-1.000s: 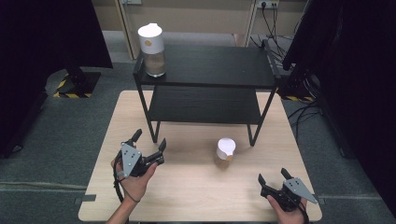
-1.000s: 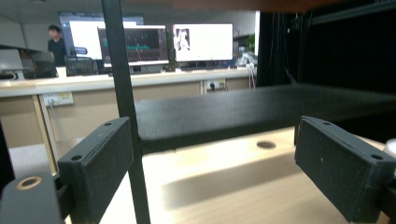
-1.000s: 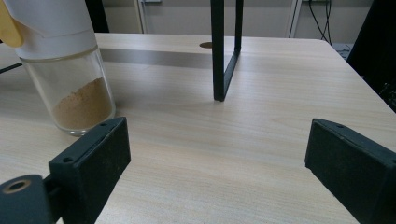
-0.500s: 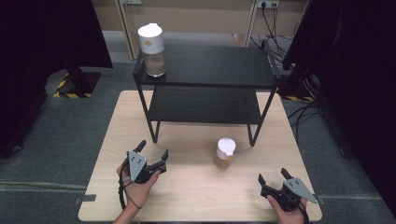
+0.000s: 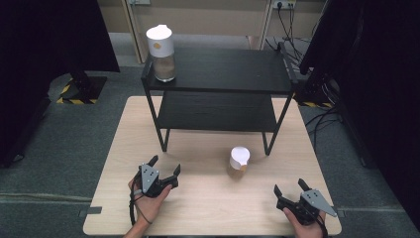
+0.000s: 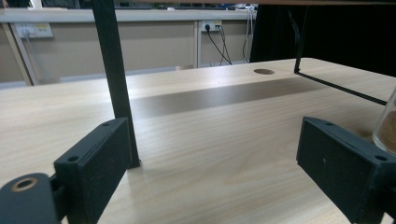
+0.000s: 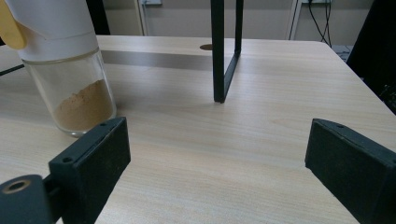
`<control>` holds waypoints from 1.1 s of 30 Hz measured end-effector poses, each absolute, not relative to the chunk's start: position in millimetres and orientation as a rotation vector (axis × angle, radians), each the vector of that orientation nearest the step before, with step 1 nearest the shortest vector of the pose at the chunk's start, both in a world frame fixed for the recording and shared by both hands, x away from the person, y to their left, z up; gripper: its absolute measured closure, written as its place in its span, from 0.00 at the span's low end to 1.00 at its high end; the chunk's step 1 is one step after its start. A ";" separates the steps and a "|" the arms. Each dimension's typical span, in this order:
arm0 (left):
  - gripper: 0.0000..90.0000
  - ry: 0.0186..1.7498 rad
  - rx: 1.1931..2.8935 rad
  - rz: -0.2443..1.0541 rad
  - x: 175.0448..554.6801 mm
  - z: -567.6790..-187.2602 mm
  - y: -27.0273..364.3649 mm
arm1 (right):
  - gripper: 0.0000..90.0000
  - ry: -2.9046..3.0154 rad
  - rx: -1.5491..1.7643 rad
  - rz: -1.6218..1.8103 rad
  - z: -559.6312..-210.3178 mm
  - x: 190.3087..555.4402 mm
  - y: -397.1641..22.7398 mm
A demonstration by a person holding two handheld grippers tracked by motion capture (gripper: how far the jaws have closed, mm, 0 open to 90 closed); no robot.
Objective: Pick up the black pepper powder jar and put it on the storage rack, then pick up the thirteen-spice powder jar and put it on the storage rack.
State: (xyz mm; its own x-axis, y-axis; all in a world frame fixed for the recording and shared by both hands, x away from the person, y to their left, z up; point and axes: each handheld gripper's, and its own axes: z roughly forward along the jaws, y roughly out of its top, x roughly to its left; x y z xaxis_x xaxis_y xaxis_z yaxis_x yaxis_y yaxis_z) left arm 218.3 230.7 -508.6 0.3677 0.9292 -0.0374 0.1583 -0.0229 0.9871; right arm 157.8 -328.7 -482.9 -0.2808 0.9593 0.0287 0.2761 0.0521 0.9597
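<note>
the person's left gripper (image 5: 161, 169) rested low over the near left part of the pale wooden table (image 5: 208, 208), held in the left hand (image 5: 148, 198). its two black jaws stood wide apart with only bare tabletop between them, and they had just been opening a little further. in the left gripper view the front left leg of the black shelf rack (image 6: 114, 84) rose just past the left jaw, and the edge of a glass jar (image 6: 386, 128) showed at the far right, beside the right jaw but apart from it.

the right gripper (image 5: 289, 192) sat at the near right corner of the table in the right hand (image 5: 307, 225), jaws likewise spread wide and gripping nothing.

between the two grippers, a bit farther from the person, stood the small glass jar (image 5: 239, 159) with a white cap, upright on the table just in front of the rack's (image 5: 218, 74) front right leg. the right gripper view showed it up and to the left of the jaws, with brown powder (image 7: 84, 109) in its lower part and a yellow mark on the cap, clear of the pads. neither gripper touched it.

a second, taller jar (image 5: 161, 53) of the same kind stood upright on the rack's top shelf at its left end, well apart from both hands. the lower shelf (image 5: 218, 111) lay dark beneath it.
</note>
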 end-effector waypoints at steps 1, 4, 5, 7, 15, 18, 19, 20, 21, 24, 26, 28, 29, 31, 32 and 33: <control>0.11 1.041 1.478 0.836 218.6 -509.2 230.3 | 0.08 1.644 1.259 1.262 -482.9 157.7 -328.6; 0.11 1.041 1.474 0.833 218.7 -509.4 230.8 | 0.08 1.641 1.260 1.265 -483.4 157.2 -328.8; 0.11 1.044 1.473 0.832 218.7 -509.4 231.2 | 0.08 1.639 1.259 1.266 -483.6 157.1 -329.0; 0.11 1.044 1.470 0.831 218.6 -509.7 231.4 | 0.08 1.640 1.260 1.266 -483.5 156.9 -329.0; 0.10 1.042 1.467 0.831 218.3 -510.2 231.6 | 0.07 1.639 1.266 1.265 -483.1 156.9 -328.7; 0.10 1.037 1.467 0.837 217.6 -510.9 231.2 | 0.07 1.640 1.263 1.265 -483.2 156.8 -328.5; 0.10 1.035 1.469 0.839 217.6 -510.8 231.0 | 0.07 1.641 1.263 1.264 -483.0 156.9 -328.6; 0.10 1.035 1.469 0.840 217.6 -510.8 230.8 | 0.07 1.643 1.264 1.265 -482.8 157.2 -328.8; 0.10 1.035 1.468 0.839 217.6 -510.8 230.9 | 0.07 1.644 1.267 1.266 -482.6 157.6 -329.2; 0.10 1.038 1.468 0.837 217.8 -510.6 231.1 | 0.07 1.643 1.267 1.273 -483.0 158.1 -330.4; 0.10 1.040 1.471 0.838 217.9 -510.2 230.4 | 0.07 1.639 1.266 1.280 -483.3 158.2 -330.2; 0.10 1.039 1.473 0.839 218.0 -509.9 230.0 | 0.07 1.637 1.267 1.286 -483.1 158.0 -329.8; 0.10 1.037 1.474 0.840 217.9 -510.0 230.0 | 0.07 1.636 1.265 1.293 -482.4 157.7 -329.4; 0.10 1.035 1.473 0.839 217.8 -510.3 230.5 | 0.07 1.635 1.255 1.308 -480.4 157.1 -327.6; 0.10 1.034 1.473 0.839 217.8 -510.3 230.6 | 0.07 1.634 1.249 1.316 -479.3 156.8 -326.2; 0.10 1.034 1.473 0.839 217.7 -510.4 230.7 | 0.07 1.636 1.242 1.324 -477.9 156.6 -324.9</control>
State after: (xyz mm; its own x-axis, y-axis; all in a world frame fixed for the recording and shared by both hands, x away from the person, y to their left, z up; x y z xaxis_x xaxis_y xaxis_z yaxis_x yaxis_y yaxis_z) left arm 217.7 230.7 -510.4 0.3691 0.9287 -0.0363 0.1548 -0.0229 0.9877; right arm 156.6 -324.9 -477.9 -0.3099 0.9491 0.0559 0.2526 0.0255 0.9672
